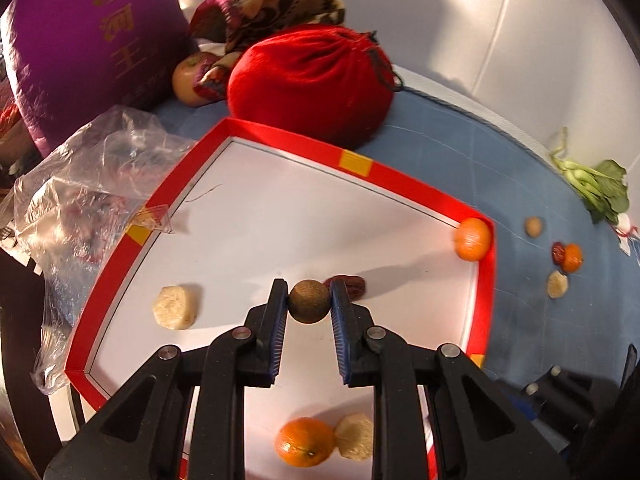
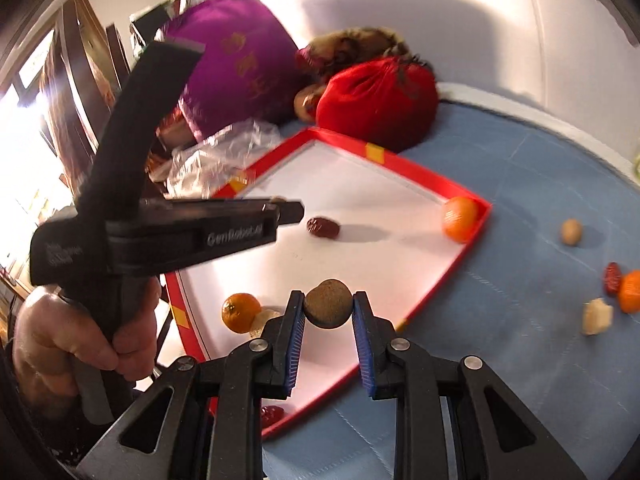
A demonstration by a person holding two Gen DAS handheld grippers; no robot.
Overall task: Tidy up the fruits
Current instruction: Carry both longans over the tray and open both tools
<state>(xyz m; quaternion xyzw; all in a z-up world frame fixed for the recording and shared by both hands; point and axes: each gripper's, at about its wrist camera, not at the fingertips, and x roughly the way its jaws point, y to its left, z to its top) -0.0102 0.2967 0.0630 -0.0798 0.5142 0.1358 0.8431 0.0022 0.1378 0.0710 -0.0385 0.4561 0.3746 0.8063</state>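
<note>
My left gripper (image 1: 309, 295) is shut on a small round brown fruit (image 1: 309, 301) and holds it over the white floor of the red-rimmed tray (image 1: 400, 178). My right gripper (image 2: 329, 305) is shut on a similar brown fruit (image 2: 329, 303) above the tray's near edge (image 2: 440, 280). In the tray lie a red date (image 1: 352, 285), an orange (image 1: 473, 239) in the far right corner, a banana slice (image 1: 175, 306), and an orange (image 1: 306, 441) beside another banana slice (image 1: 354, 436). The left gripper's body (image 2: 192, 232) shows in the right wrist view.
On the blue mat (image 1: 520, 320) to the right of the tray lie a brown fruit (image 1: 533, 227), a date (image 1: 557, 252), an orange (image 1: 572, 258) and a banana slice (image 1: 557, 284). A red pouch (image 1: 312, 84), purple cushion (image 1: 88, 48), apple (image 1: 191, 78), plastic bag (image 1: 92, 184) and greens (image 1: 592, 184) surround it.
</note>
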